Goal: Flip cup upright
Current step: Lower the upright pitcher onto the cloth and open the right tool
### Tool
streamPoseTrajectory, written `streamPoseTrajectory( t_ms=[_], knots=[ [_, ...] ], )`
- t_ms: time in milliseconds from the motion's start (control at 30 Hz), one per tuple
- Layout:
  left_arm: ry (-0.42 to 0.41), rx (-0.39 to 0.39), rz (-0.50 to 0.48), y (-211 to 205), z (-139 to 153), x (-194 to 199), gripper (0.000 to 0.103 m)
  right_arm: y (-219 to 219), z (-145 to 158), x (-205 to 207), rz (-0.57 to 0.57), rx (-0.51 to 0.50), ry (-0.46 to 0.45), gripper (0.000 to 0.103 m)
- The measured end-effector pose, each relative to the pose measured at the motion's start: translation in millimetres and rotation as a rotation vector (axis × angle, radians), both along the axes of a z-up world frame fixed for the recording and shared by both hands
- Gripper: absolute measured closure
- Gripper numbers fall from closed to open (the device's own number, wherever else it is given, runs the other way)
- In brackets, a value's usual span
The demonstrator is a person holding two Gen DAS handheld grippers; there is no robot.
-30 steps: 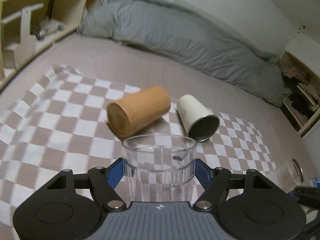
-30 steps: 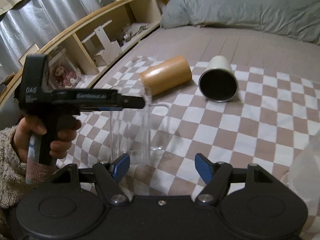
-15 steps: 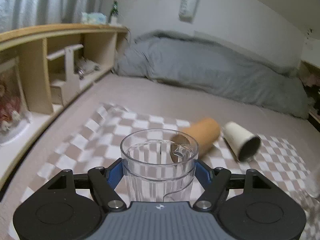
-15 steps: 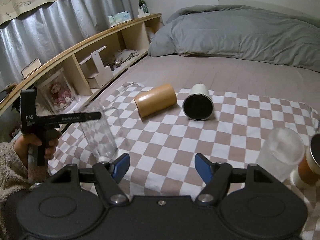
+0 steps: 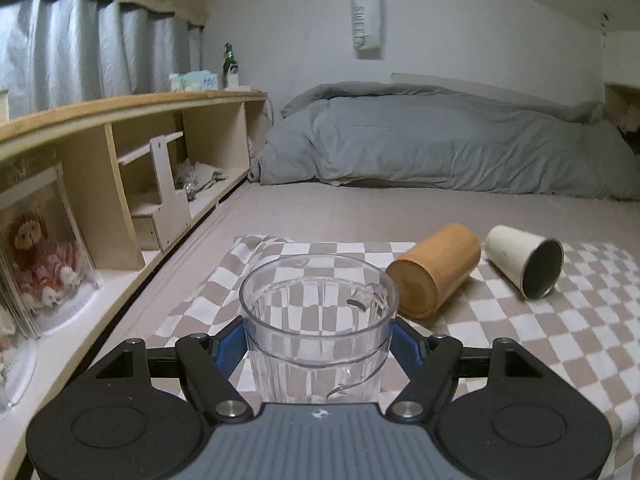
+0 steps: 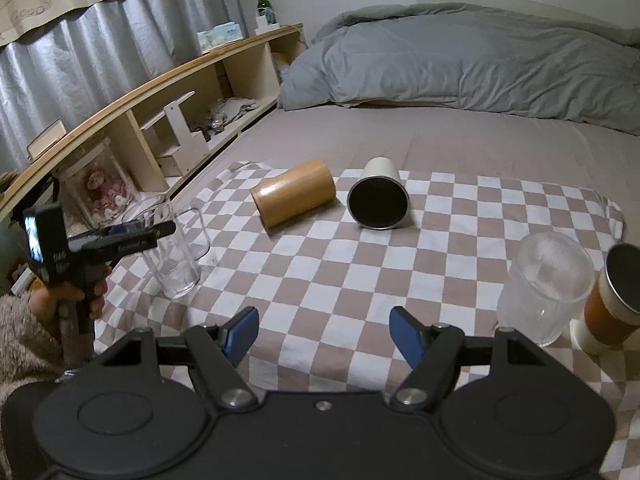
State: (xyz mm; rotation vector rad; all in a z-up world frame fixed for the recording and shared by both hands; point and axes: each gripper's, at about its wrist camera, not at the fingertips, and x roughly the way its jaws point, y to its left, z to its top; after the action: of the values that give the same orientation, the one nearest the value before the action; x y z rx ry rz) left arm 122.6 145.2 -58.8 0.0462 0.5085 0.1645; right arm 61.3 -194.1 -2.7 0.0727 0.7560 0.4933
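My left gripper (image 5: 318,350) is shut on a clear glass mug (image 5: 318,320), upright, mouth up, its base on the checkered cloth (image 6: 360,272). In the right wrist view the mug (image 6: 176,248) stands at the cloth's left edge with the left gripper (image 6: 160,230) around it. A wooden cup (image 6: 294,196) and a white cup with a dark inside (image 6: 380,200) lie on their sides at the cloth's far part; both also show in the left wrist view, wooden cup (image 5: 436,274), white cup (image 5: 524,264). My right gripper (image 6: 322,330) is open and empty above the cloth's near middle.
A frosted glass (image 6: 544,284) and a brown-sleeved cup (image 6: 612,300) stand upright at the cloth's right. A wooden shelf unit (image 6: 160,120) runs along the left. A grey duvet (image 6: 460,60) lies at the far end of the bed.
The left gripper has swung the clear mug upright and set it down on the cloth's left edge. The right gripper has pulled back and up, away from the mug.
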Motion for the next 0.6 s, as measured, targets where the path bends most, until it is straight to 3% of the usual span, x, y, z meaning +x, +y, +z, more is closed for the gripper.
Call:
streamPoseTrajectory(
  t_ms=[100,200,300,600],
  knots=[
    [0.025,-0.020,0.022,0.5,2.8,-0.2,0.027,-1.3,-1.2,-0.9,-0.012,0.000,0.004,0.029],
    [0.058,-0.078,0.042,5.8,7.8,0.6,0.014,-0.8,-1.3,-1.4,-0.027,-0.005,0.004,0.025],
    [0.069,-0.075,0.068,6.6,14.2,-4.0,0.002,-0.5,-0.4,-2.6,-0.037,-0.005,-0.004,0.022],
    [0.037,-0.026,0.072,-17.7,60.5,-39.1,0.000,-7.1,15.9,-24.6,-0.066,0.006,-0.114,0.006]
  ],
)
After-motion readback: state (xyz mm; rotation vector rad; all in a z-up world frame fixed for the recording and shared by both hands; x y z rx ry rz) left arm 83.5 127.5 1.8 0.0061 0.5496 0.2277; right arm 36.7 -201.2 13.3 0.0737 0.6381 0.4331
